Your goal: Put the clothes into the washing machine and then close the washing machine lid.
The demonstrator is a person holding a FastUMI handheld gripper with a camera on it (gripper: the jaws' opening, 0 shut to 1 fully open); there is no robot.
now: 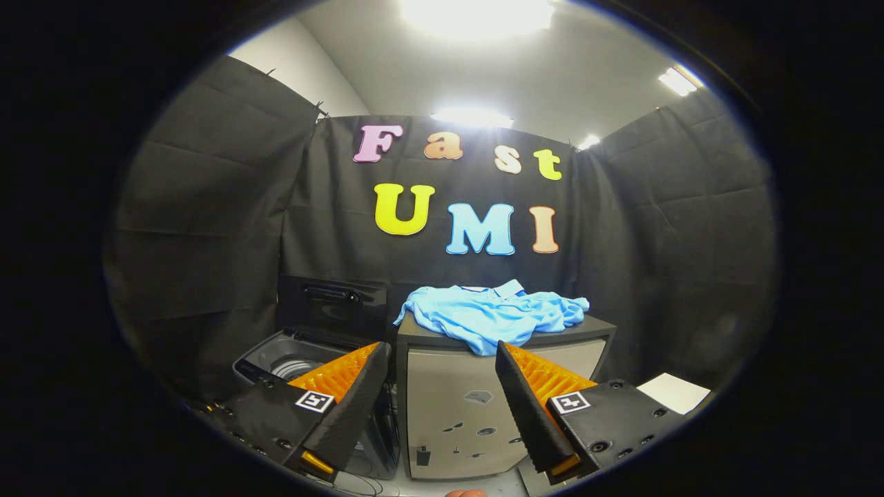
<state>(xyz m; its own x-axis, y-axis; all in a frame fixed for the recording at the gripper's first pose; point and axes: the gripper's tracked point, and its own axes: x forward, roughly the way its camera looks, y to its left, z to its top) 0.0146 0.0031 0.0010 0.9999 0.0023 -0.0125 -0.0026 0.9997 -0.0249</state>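
A: What could go wrong from here, as you judge it?

B: Mostly the grab itself. The blue shirt (494, 315) lies crumpled on top of the grey cabinet (469, 407), with one fold hanging over the front edge just beyond the fingers. If the gripper (442, 397) pinches only that hanging fold, I'd expect the rest to trail behind and snag on the cabinet's top, or slip free on the way across.

A: And the washing machine?

B: It stands just beside the cabinet on the left, its lid (331, 307) raised upright at the back and the drum (293, 362) open below — partly hidden behind the left finger. The mouth looks modest against a spread-out shirt, so a sleeve could be left draped over the rim. Then the lid would not shut cleanly. That is a guess from how things lie, nothing more.

A: Anything about the lid?

B: It leans close to the booth's cloth wall. Reaching its top edge to swing it down may mean brushing the cloth, and smooth plastic could slide off the pads.

A: Now the tongs — how far open?

B: Wide. The two fingers stand well apart, orange ribbed backs outward, dark pads facing one another, with the cabinet front showing in the gap.

A: Holding or touching anything?

B: Nothing between them and, as far as I can tell, nothing touched. The shirt is ahead and above the tips, not yet reached
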